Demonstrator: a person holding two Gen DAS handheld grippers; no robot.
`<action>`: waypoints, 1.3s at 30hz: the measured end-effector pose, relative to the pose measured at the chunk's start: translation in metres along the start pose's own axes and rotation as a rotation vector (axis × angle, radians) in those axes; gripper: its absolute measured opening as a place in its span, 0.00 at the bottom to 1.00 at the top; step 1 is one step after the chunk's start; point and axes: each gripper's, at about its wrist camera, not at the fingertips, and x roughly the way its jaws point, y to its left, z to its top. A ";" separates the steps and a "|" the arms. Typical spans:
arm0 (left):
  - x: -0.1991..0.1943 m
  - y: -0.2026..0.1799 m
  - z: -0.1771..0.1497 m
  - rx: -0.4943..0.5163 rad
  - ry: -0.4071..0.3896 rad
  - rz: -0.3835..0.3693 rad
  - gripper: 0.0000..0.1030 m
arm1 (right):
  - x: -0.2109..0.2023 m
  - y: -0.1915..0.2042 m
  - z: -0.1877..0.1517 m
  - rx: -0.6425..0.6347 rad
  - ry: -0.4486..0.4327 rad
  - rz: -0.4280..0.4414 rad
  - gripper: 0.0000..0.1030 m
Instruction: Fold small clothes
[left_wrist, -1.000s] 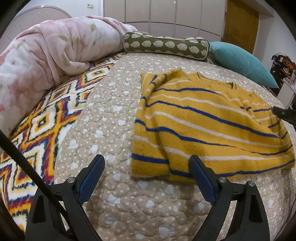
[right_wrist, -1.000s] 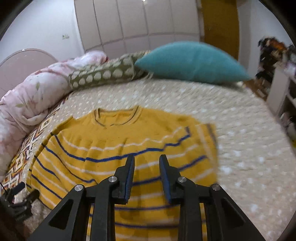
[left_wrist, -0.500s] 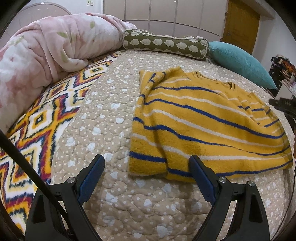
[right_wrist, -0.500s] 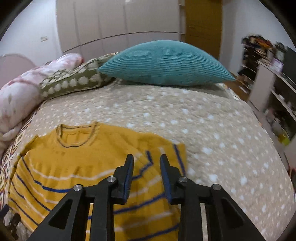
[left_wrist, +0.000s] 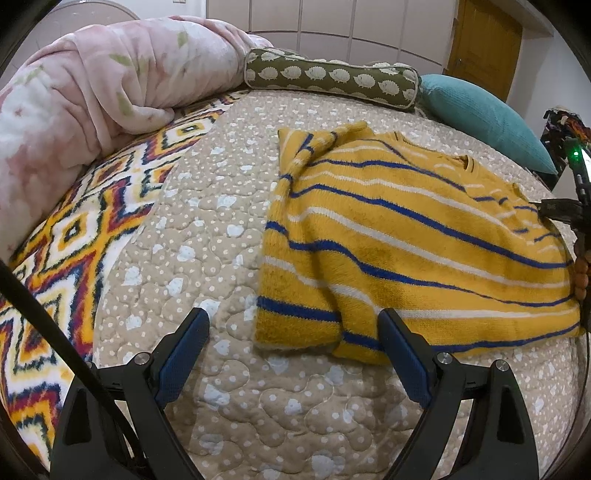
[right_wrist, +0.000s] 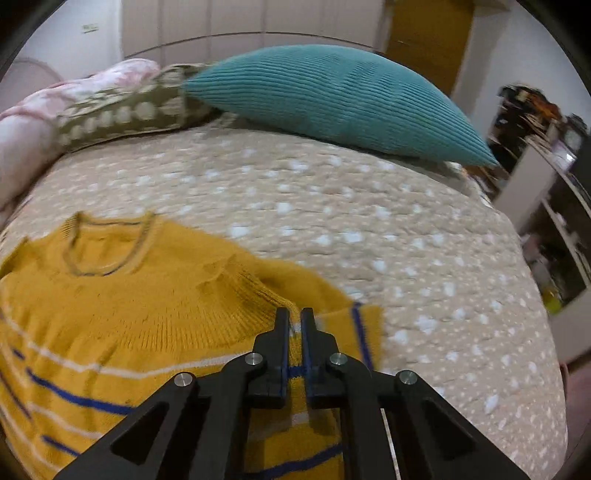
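Observation:
A small yellow sweater (left_wrist: 399, 236) with blue and white stripes lies flat on the bed, both sleeves folded in over the body. My left gripper (left_wrist: 293, 334) is open and empty, hovering just before the sweater's bottom hem. In the right wrist view my right gripper (right_wrist: 292, 317) is shut on a pinch of the sweater (right_wrist: 122, 317) at the right shoulder, near the folded sleeve. The right gripper also shows at the right edge of the left wrist view (left_wrist: 565, 210).
The beige dotted quilt (left_wrist: 207, 236) covers the bed. A pink blanket (left_wrist: 92, 92) and a zigzag-patterned cover (left_wrist: 66, 236) lie to the left. A green hedgehog-print bolster (left_wrist: 332, 77) and a teal pillow (right_wrist: 332, 99) lie at the head. Shelves (right_wrist: 554, 206) stand to the right.
My right gripper moved toward the sweater's right shoulder, lowered and closed on the fabric there. My left gripper stayed open and shifted only slightly.

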 end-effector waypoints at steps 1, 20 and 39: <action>0.000 0.000 0.000 0.000 0.002 0.000 0.89 | 0.002 0.000 0.000 0.004 0.001 -0.016 0.05; -0.026 0.010 0.003 -0.034 -0.070 -0.020 0.89 | -0.120 0.033 0.001 -0.015 -0.180 0.069 0.21; -0.009 0.033 0.005 -0.090 0.002 -0.028 0.89 | -0.033 0.307 0.013 -0.430 0.063 0.313 0.21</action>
